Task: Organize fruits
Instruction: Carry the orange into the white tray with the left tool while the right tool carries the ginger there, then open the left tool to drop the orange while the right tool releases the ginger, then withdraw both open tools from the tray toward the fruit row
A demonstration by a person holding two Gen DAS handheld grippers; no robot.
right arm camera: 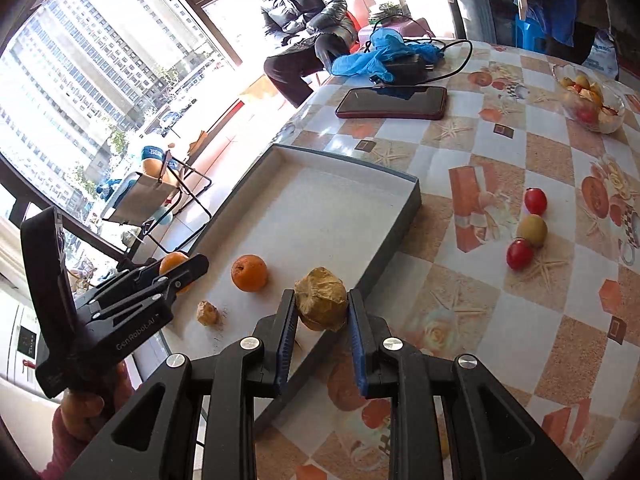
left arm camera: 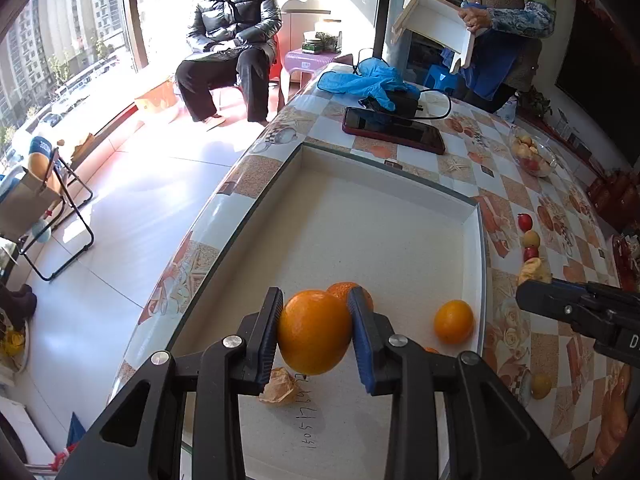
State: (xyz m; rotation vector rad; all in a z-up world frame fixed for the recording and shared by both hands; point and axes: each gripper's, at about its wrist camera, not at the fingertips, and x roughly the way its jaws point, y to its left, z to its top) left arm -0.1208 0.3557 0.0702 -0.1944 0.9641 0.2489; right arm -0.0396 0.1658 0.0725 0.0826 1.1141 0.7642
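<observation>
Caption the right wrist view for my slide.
Right gripper carries a paper-wrapped fruit over the tray edge.

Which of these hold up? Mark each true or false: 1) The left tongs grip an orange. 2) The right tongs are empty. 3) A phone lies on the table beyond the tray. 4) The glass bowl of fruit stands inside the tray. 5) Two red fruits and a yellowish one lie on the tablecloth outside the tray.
1) True: the left tongs clamp an orange.
2) False: the right tongs hold a brown paper-wrapped fruit.
3) True: the phone lies past the tray.
4) False: the glass bowl stands on the tablecloth, far from the tray.
5) True: red fruits flank a yellowish fruit.
</observation>
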